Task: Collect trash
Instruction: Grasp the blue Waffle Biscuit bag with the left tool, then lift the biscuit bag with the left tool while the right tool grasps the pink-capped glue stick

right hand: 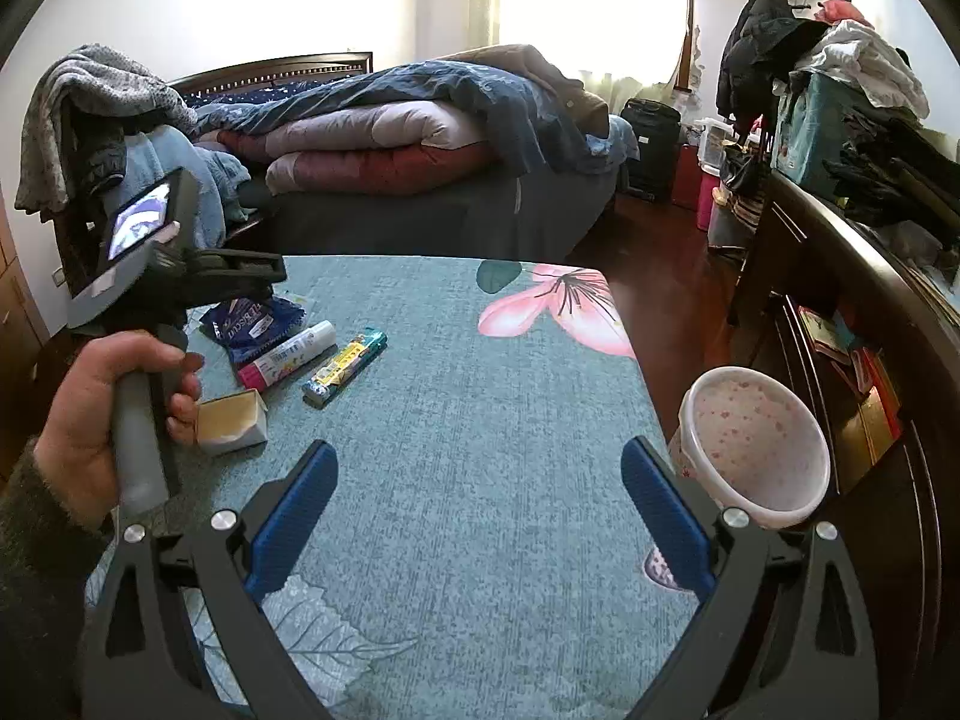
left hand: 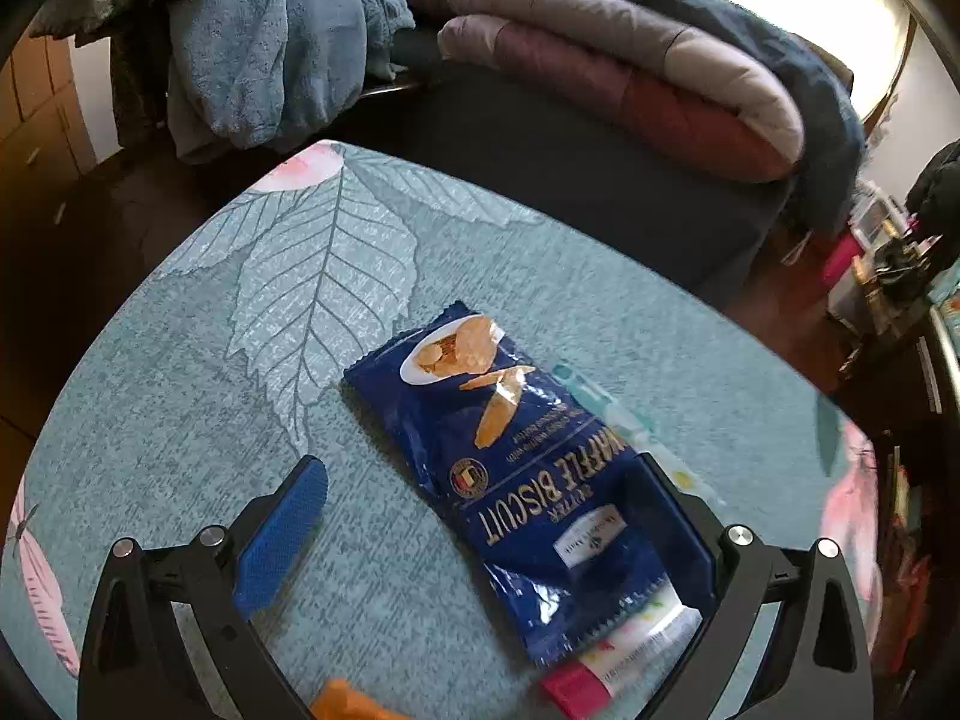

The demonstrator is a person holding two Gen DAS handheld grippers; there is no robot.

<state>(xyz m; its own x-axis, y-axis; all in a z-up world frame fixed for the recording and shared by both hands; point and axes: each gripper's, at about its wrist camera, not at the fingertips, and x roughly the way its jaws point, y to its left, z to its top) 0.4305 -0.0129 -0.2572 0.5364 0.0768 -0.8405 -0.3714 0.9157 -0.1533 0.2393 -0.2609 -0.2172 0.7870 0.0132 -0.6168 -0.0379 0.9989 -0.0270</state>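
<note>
Step in hand, as I read it: left gripper (left hand: 480, 516) lining up on the blue biscuit wrapper (left hand: 516, 480), which lies flat on the table (left hand: 180, 396) near its left edge, as the right wrist view frames it. Jaws spread wide, nothing held; the blue pad (left hand: 282, 534) sits on bare cloth to one side, the other finger overlaps the wrapper's far edge, contact unclear. To do it well: drop low, get one finger under or against the wrapper's long edge and pinch across the width. Foil is thin and slippery, so grab a crease, not the flat face. Watch the pink-capped tube (left hand: 612, 660) tucked under the wrapper's near end and the candy pack (right hand: 345, 367) just beside; don't catch them in the same close. Small yellow box (right hand: 231, 423) is near the left hand (right hand: 114, 414). Right gripper (right hand: 480, 516) also wide open and empty, hanging over mid-table. The speckled cup (right hand: 759, 441) at the table's right edge is probably the bin.
</note>
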